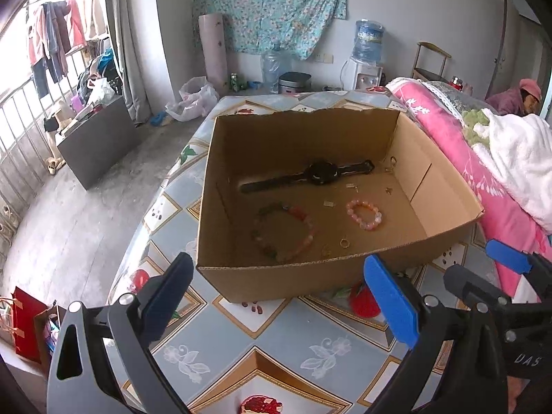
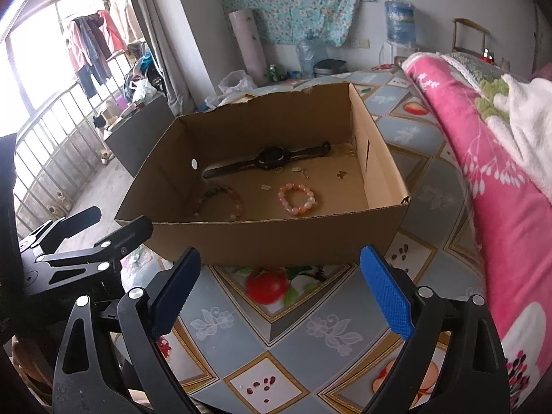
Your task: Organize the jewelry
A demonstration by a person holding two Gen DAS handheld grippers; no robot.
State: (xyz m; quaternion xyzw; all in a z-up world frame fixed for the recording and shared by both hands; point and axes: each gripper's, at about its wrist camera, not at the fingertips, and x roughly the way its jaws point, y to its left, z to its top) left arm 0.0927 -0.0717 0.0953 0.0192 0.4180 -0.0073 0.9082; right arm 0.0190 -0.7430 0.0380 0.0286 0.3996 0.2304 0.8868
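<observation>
blue rubber pads are the nearest thing i see in both wrist views. my left gripper (image 1: 283,296) has its jaws spread wide, with nothing between them, and it hangs above the table (image 1: 276,341) just before the near wall of the box. my right gripper (image 2: 286,293) is spread wide too and holds nothing; under its gap i see the flowered oilcloth with a red fruit print. in the left view the right gripper shows at the right edge, just beside my left one.

the cardboard box (image 2: 272,238) stands on the table, open at the top, and the jewelry lies on its floor. close to the near wall there is a small gold ring (image 1: 344,242). to the left lies a large bracelet of mixed beads (image 1: 284,229), reddish and greenish, and to the right of it a smaller pink bead bracelet (image 1: 364,214), apart from the first one. some small gold pieces (image 1: 352,186) are scattered behind them; i cannot tell what each one is. further back a black watch (image 1: 319,173) lies flat with its strap stretched out, near the far wall.

at the right side of the table a pink blanket (image 2: 483,158) is piled up beside the box. behind, at the wall, i see a water dispenser (image 1: 367,65) and a hanging flowered cloth (image 1: 272,7).
</observation>
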